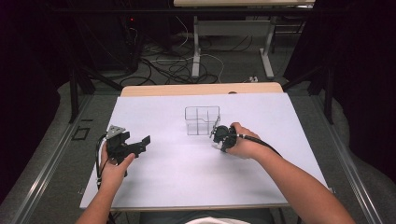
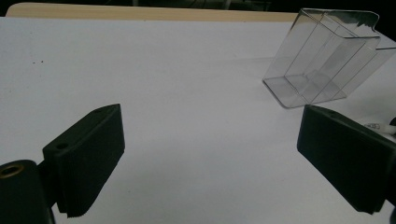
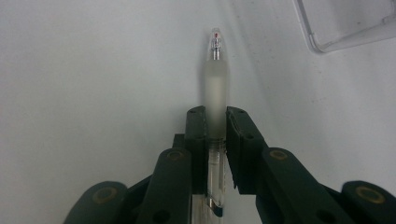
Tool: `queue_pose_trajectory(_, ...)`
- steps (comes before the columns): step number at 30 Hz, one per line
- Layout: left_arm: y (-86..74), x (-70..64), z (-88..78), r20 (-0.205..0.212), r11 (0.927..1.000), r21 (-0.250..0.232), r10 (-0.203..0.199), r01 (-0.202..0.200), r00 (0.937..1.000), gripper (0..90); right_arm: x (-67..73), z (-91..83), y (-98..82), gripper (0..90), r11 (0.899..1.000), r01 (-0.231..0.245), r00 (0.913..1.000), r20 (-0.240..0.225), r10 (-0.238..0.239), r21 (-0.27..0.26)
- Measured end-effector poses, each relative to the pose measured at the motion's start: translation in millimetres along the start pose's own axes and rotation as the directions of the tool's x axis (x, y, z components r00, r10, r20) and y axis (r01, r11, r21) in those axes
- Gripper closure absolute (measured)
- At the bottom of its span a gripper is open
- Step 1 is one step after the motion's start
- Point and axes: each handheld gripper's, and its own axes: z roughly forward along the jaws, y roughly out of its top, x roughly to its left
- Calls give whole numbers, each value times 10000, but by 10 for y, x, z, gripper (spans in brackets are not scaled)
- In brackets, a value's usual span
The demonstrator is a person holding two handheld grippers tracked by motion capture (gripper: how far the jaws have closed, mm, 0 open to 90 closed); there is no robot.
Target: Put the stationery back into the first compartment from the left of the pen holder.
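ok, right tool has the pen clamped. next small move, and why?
Probably lift the pen off the white table and carry it over the clear divided container. The right tool is shut on the pen's barrel, tip pointing away, and the container stands just beside it with its top open. The left tool is open, holding nothing, off to the side.

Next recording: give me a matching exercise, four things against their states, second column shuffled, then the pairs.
Things:
1. left gripper
2. right gripper
3. pen
4. clear divided container

States:
A. stands empty on the white table top
B. jaws wide apart, nothing between them
C. clamped by its barrel, tip pointing away
D. jaws closed on a thin thing

Pairs: 1-B, 2-D, 3-C, 4-A
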Motion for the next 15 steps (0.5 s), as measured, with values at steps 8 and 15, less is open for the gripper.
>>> queue_pose_trajectory(8,1,3,-1,-14,10000,4,38,-38,10000,77,-3,-26,5,792,9999,26,10000,33,-26,-104)
queue_pose_trajectory(15,1,2,-2,-17,10000,17,77,-77,10000,76,-16,-84,5,793,9996,-52,9998,194,57,-263)
